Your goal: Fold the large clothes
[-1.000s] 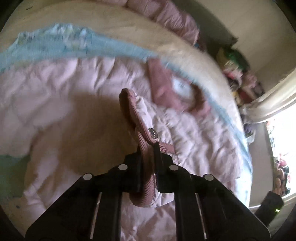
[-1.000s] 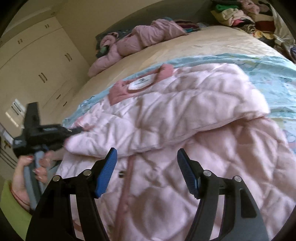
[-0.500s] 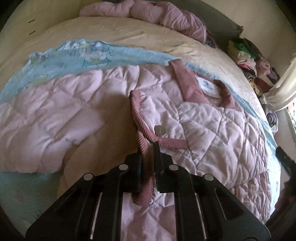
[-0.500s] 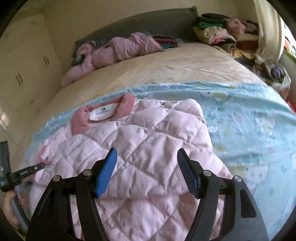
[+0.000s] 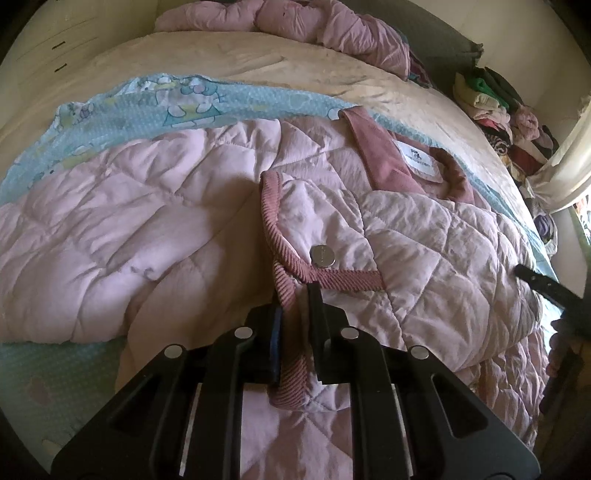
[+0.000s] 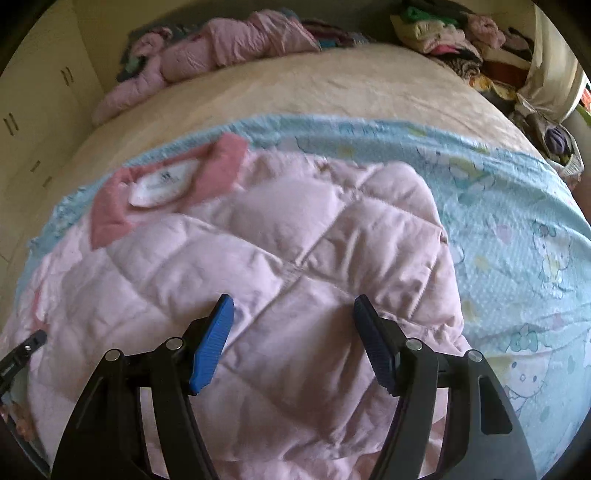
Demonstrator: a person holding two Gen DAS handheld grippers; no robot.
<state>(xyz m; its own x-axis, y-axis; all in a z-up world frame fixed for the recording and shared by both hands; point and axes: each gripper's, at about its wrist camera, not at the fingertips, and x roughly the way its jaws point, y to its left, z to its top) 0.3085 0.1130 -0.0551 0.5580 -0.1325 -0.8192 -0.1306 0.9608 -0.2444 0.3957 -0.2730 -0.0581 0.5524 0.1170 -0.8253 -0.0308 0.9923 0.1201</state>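
Currently, in the left wrist view, we hold the left gripper (image 5: 299,314) clamped on the ribbed corduroy trim (image 5: 286,295) of the pink quilted jacket (image 5: 424,251), the trim passing between the closed jaws and hanging below them. The jacket lies spread on a light blue cartoon-print sheet (image 5: 177,107) over a beige bed (image 5: 258,59). A silver snap button (image 5: 322,255) sits on the folded-over panel just beyond the jaws. The darker pink collar (image 5: 384,158) with its white label (image 5: 419,158) lies toward the far right. More pink clothing (image 5: 295,26) is heaped at the head of the bed, and a pile of mixed clothes (image 5: 495,99) stands at the right. The right gripper (image 5: 546,291) enters as a dark shape at the right edge.

In the right wrist view, we hold the right gripper (image 6: 293,332) with its jaws wide apart and nothing between the blue pads (image 6: 212,347), above the jacket (image 6: 295,240). The collar (image 6: 221,162) appears upper left, the sheet (image 6: 517,229) to the right. The left gripper (image 6: 22,350) shows at the left edge.
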